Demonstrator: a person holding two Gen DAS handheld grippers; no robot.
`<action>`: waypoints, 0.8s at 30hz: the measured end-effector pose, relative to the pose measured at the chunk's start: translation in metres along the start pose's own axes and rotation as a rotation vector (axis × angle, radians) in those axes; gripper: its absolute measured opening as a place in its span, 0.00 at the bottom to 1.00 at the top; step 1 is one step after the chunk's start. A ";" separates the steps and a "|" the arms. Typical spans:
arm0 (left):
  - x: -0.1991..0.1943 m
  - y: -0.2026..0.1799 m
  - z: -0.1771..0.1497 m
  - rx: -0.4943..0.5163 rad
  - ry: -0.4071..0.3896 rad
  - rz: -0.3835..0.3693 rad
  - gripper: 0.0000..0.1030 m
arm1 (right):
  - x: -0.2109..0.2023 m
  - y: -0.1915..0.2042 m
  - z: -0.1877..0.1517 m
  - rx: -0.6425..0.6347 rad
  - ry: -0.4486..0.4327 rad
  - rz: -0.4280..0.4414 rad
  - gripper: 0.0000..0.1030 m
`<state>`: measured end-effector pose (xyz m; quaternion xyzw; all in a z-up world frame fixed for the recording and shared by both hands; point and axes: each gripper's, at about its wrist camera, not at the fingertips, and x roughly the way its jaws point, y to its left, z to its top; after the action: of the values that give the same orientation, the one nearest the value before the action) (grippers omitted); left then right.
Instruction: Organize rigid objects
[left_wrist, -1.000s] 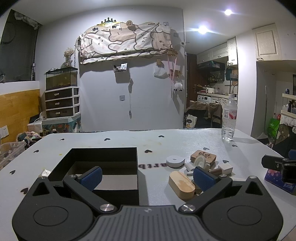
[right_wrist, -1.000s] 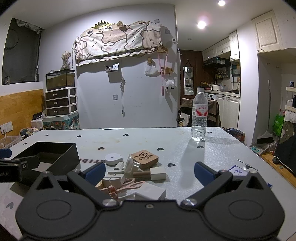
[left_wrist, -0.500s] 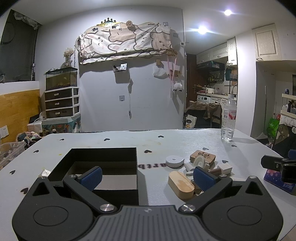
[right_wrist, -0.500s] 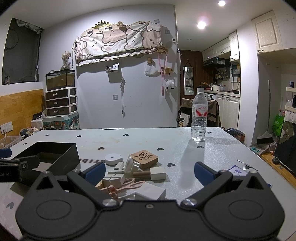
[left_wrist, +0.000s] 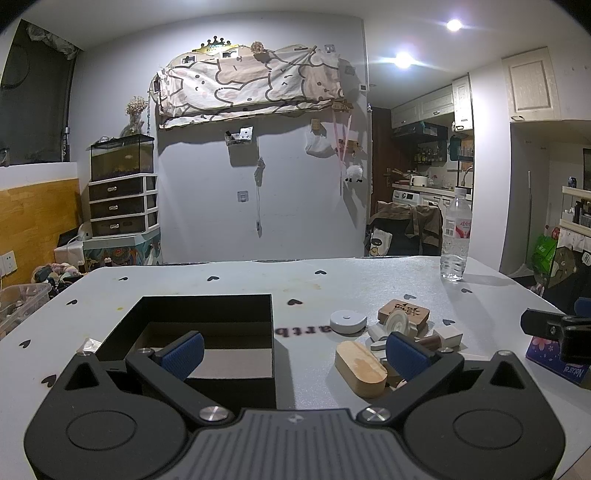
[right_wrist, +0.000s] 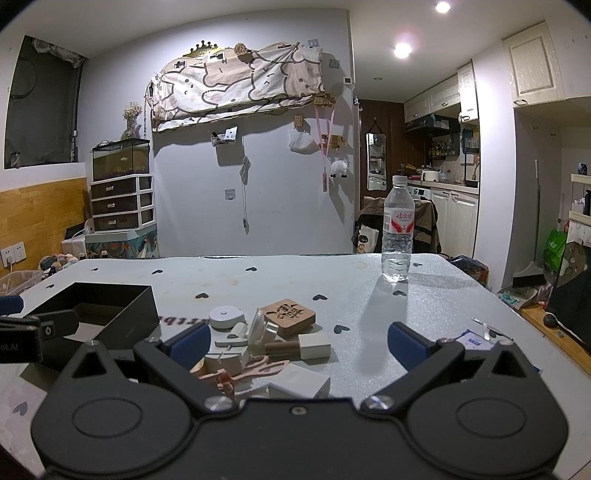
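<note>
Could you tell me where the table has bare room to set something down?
Free: the stretch between the water bottle and the right gripper, and the far strip behind the black box. Crowded: the pile around the carved wooden block, right of the box.

Left gripper (left_wrist: 294, 350): I see my jaws spread wide with nothing between them, blue pads (left_wrist: 183, 353) apart.
Black box (left_wrist: 207, 306): open-topped, on the table (left_wrist: 258, 280) ahead to the left; my left pad sits in front of it.
Rounded wooden block (left_wrist: 360, 368): just beside my right pad.
White round disc (left_wrist: 348, 321): beyond the block.
Carved wooden square (left_wrist: 404, 312): right of the disc.
Water bottle (left_wrist: 456, 236): upright, far right.
Right gripper (left_wrist: 561, 330): I see its fingertip at the right edge.
</note>
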<state>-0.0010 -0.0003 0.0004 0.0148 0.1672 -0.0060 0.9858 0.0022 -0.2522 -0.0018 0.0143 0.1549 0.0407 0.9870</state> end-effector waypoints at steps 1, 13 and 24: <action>0.000 0.000 0.000 0.000 0.000 0.001 1.00 | 0.000 0.000 0.000 0.000 0.000 -0.001 1.00; 0.002 -0.012 -0.001 0.003 -0.004 -0.004 1.00 | 0.000 0.000 0.000 -0.001 -0.001 0.000 1.00; -0.006 -0.006 0.000 0.000 -0.016 -0.033 1.00 | 0.000 0.001 0.001 -0.001 -0.001 -0.001 1.00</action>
<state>-0.0064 -0.0066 0.0022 0.0122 0.1596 -0.0222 0.9869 0.0023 -0.2515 -0.0008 0.0140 0.1546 0.0404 0.9871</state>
